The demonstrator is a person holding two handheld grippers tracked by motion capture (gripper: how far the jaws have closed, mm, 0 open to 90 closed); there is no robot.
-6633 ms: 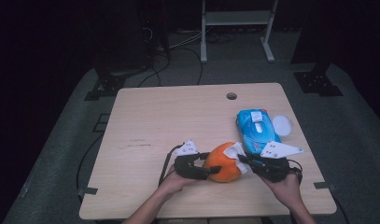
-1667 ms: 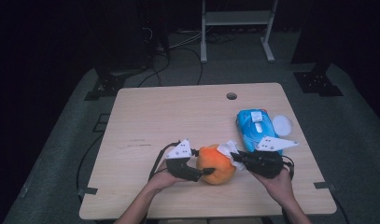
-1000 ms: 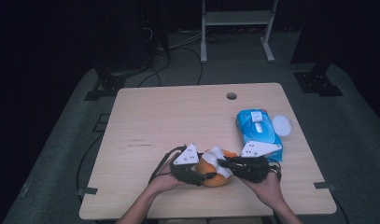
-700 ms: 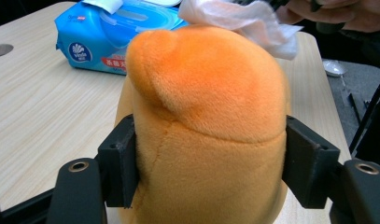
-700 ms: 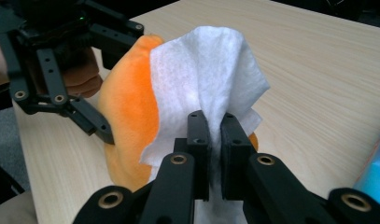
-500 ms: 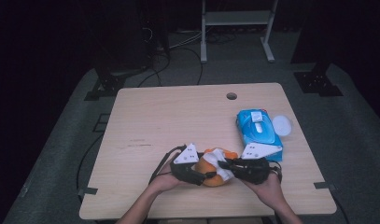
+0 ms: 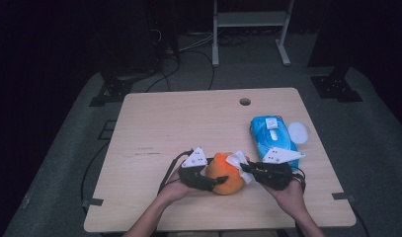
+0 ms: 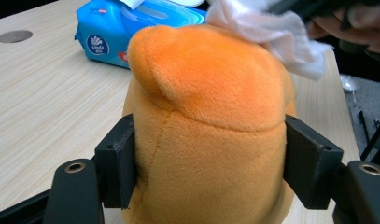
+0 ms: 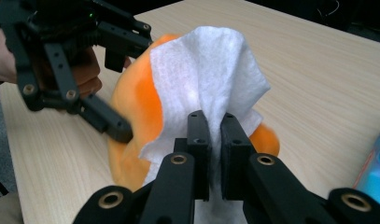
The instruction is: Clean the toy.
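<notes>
An orange plush toy (image 7: 227, 174) sits near the table's front edge. My left gripper (image 7: 216, 178) is shut on its body, one pad (image 8: 116, 161) pressed into each side. Its jaws have just been opening a little, and the toy is still squeezed between them. My right gripper (image 7: 245, 168) comes in from the right, shut on a white wipe (image 7: 236, 159). The wipe (image 9: 206, 70) lies draped over the top of the toy (image 9: 127, 158). In the left gripper view the wipe (image 8: 271, 32) rests on the upper right of the toy (image 8: 206, 116).
A blue pack of wipes (image 7: 272, 136) lies on the table's right half, just behind my right hand. A round white lid (image 7: 298, 132) sits beside it. The wooden table (image 7: 188, 123) has a cable hole (image 7: 245, 101) at the back. Dark floor and stands surround it.
The right gripper carried the wipe left from beside the blue pack onto the toy's top. Over the last second both hands stay nearly still.
</notes>
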